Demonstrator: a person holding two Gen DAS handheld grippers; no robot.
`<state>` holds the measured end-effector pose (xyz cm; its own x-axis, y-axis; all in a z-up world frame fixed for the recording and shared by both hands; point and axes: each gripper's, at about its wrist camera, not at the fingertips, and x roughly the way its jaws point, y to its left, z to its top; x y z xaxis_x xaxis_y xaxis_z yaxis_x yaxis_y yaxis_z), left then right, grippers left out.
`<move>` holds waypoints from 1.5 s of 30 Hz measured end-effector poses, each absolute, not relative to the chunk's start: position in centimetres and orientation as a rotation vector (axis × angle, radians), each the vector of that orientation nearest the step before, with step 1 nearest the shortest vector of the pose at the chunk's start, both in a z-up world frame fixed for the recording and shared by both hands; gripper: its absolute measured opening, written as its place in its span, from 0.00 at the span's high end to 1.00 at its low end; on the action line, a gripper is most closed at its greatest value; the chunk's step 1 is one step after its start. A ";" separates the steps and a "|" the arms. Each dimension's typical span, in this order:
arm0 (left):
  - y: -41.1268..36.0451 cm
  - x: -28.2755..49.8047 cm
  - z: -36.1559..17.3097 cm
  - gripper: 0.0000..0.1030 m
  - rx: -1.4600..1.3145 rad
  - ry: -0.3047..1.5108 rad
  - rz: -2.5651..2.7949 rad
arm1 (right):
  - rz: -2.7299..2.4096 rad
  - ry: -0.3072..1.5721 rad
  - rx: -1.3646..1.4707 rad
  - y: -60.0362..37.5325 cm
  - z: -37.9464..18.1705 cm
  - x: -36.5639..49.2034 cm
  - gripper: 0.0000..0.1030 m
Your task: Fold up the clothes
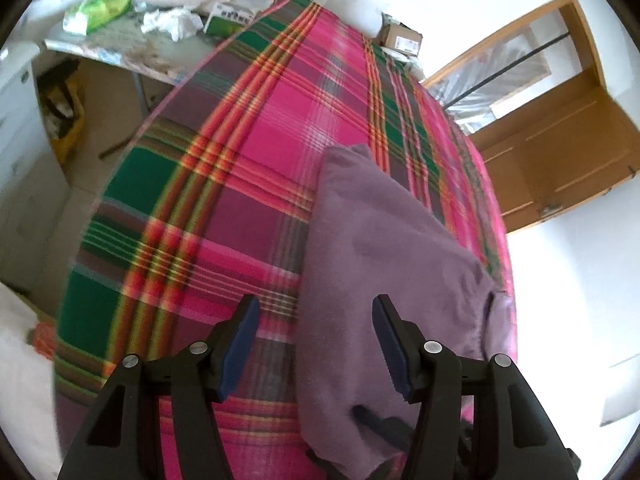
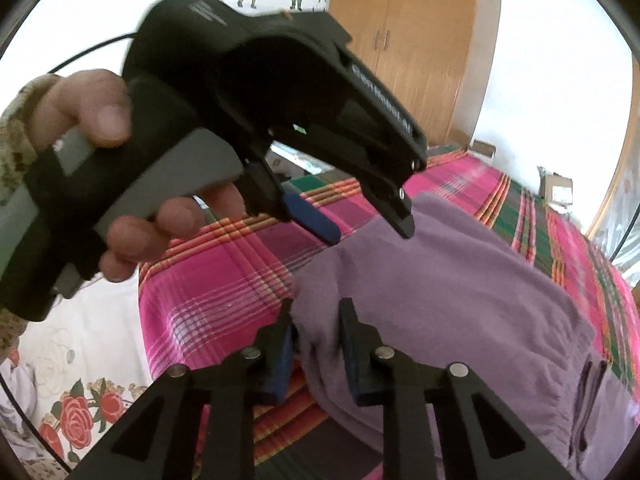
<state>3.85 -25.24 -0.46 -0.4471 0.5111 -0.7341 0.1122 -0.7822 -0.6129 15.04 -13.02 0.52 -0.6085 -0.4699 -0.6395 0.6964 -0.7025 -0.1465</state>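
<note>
R gripper [image 2: 316,312]: jaws narrowed on edge of purple garment [image 2: 440,300], lying on plaid bedspread [image 2: 208,280]; L gripper [image 1: 316,312] wide open, empty, above cloth; risk: thin pinch slipping when lifted.

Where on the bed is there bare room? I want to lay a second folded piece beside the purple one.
The checked blanket lies bare to the left of the purple garment, from its near edge up to the far end. The side table beyond is crowded with bags and boxes. Right of the garment only a narrow strip remains before the bed edge.
</note>
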 end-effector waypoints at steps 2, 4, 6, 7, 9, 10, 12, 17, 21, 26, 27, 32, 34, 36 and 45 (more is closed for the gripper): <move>-25.0 3.7 -0.5 0.41 -1.486 -0.894 2.302 | -2.298 0.502 0.743 -12.7 0.8 15.1 0.81; -24.8 3.5 -0.5 0.41 -1.486 -0.885 2.296 | -2.314 0.491 0.725 -12.2 1.0 15.1 0.82; -24.6 3.4 -0.5 0.41 -1.489 -0.882 2.287 | -2.335 0.487 0.691 -11.8 1.5 15.2 0.82; -24.6 3.4 -0.5 0.41 -1.489 -0.894 2.278 | -2.339 0.484 0.682 -11.7 1.6 15.2 0.82; -24.7 3.3 -0.7 0.41 -1.485 -0.925 2.258 | -2.337 0.471 0.679 -11.5 1.7 15.2 0.82; -24.7 3.1 -0.8 0.41 -1.481 -0.939 2.250 | -2.335 0.465 0.677 -11.4 1.8 15.2 0.82; -24.7 2.9 -0.9 0.41 -1.476 -0.968 2.230 | -2.333 0.452 0.676 -11.3 1.8 15.2 0.82; -24.0 1.9 -1.2 0.41 -1.483 -0.994 2.176 | -2.333 0.427 0.677 -10.9 2.0 14.6 0.82; -23.1 0.6 -1.5 0.41 -1.461 -0.990 2.120 | -2.321 0.410 0.703 -11.0 1.7 14.0 0.82; -22.6 -0.6 -1.5 0.42 -1.463 -0.989 2.114 | -2.284 0.372 0.778 -11.0 0.9 13.2 0.81; -22.5 -0.8 -1.5 0.42 -1.462 -0.987 2.114 | -2.278 0.367 0.793 -11.0 0.7 12.9 0.81; -22.7 -1.0 -1.5 0.42 -1.455 -1.012 2.111 | -2.272 0.389 0.821 -11.5 0.0 12.5 0.67; -22.8 -0.8 -1.4 0.42 -1.452 -1.005 2.115 | -2.275 0.412 0.800 -11.9 -0.1 12.6 0.62; -22.9 -0.7 -1.4 0.42 -1.453 -0.990 2.121 | -2.294 0.447 0.781 -12.6 -0.4 12.6 0.57; -22.8 -0.7 -1.3 0.42 -1.458 -0.975 2.115 | -2.365 0.539 0.763 -14.7 -1.4 11.5 0.46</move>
